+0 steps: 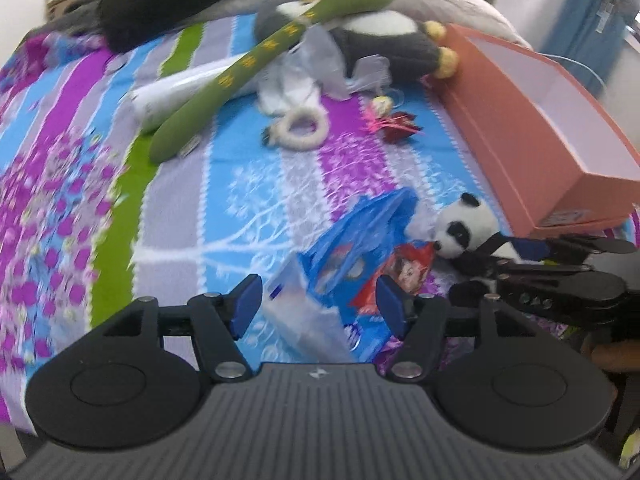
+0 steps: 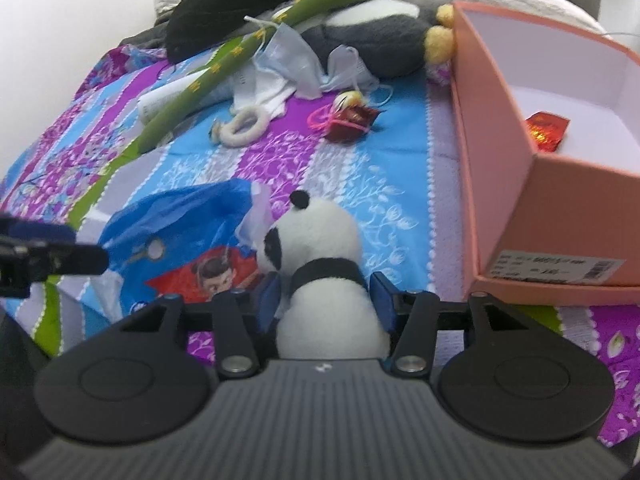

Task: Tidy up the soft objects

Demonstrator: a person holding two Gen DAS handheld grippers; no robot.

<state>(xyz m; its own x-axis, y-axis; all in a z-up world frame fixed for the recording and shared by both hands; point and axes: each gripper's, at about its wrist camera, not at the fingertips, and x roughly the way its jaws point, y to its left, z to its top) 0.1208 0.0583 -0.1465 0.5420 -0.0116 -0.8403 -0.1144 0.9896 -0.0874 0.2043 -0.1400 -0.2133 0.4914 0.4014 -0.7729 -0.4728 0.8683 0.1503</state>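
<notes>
While the right tongs [image 2: 326, 304] pinch the panda plush [image 2: 320, 264] at lower centre, lift it clear and carry it right to the pink box [image 2: 504, 184]; the left tongs [image 1: 316, 306] gape empty over the blue bag [image 1: 360, 232].

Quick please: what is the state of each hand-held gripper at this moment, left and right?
Left hand-held gripper: open, holding nothing, above the blue plastic bag.
Right hand-held gripper: closed around the panda plush.
</notes>
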